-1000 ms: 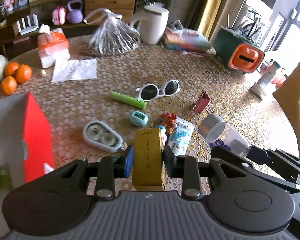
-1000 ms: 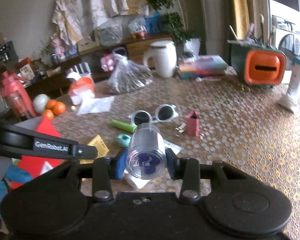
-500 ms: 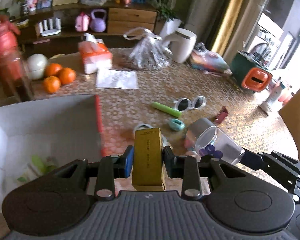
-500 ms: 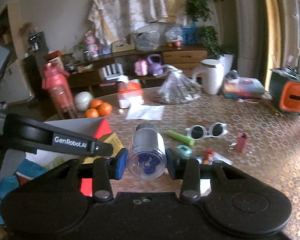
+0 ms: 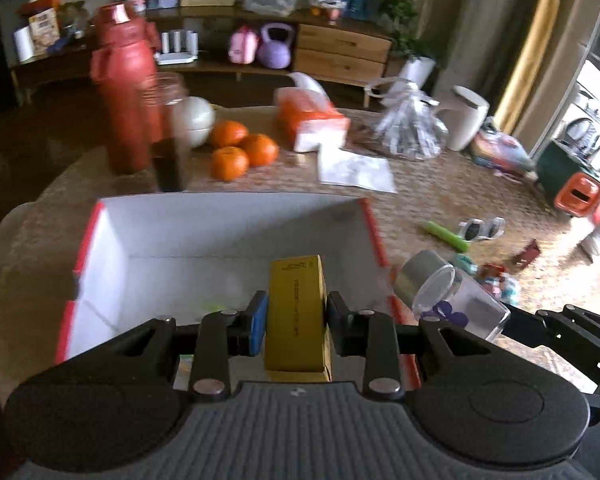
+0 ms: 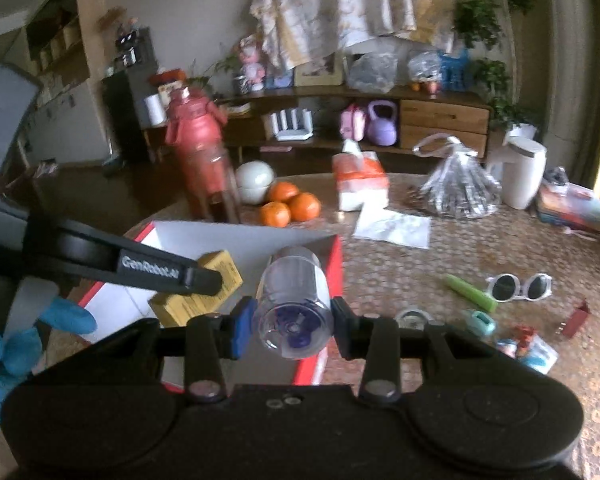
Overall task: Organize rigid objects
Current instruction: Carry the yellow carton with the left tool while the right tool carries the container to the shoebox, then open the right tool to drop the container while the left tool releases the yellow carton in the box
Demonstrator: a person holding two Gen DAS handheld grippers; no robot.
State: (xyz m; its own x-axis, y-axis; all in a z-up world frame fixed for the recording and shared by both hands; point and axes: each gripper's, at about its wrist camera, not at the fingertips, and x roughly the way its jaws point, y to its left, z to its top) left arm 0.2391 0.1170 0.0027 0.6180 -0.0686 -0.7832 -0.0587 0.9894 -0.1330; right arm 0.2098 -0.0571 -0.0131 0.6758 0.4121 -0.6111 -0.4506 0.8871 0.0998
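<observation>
The left claw (image 5: 296,316) pinches a yellow box (image 5: 296,312) upright between its pads, above the open white interior of a red-edged cardboard box (image 5: 228,232); something green lies blurred at the bottom of that box; in the right wrist view the same yellow box shows under the left claw's black arm, over the box's opening, with a blue-gloved hand (image 6: 16,344) at the left edge; the right claw (image 6: 288,320) pinches a clear plastic jar (image 6: 294,304) with a purple flower print on its base, lying on its side between the pads, its base toward the camera, held over the box's right red wall; in the left wrist view this jar hangs just beside the box's right edge; beyond the box on the patterned surface (image 6: 460,264) stand a red water bottle (image 5: 124,92) and a dark-filled glass bottle (image 5: 170,136), with three oranges (image 5: 240,148), a white round container (image 5: 196,116) and an orange tissue pack (image 5: 308,120) near them; to the right, well apart from the box, lie a green tube (image 6: 470,292), white sunglasses (image 6: 518,286), a small teal item (image 6: 480,322), a dark red clip (image 6: 576,314), a clear plastic bag (image 6: 456,188) and a white jug (image 6: 524,172).
</observation>
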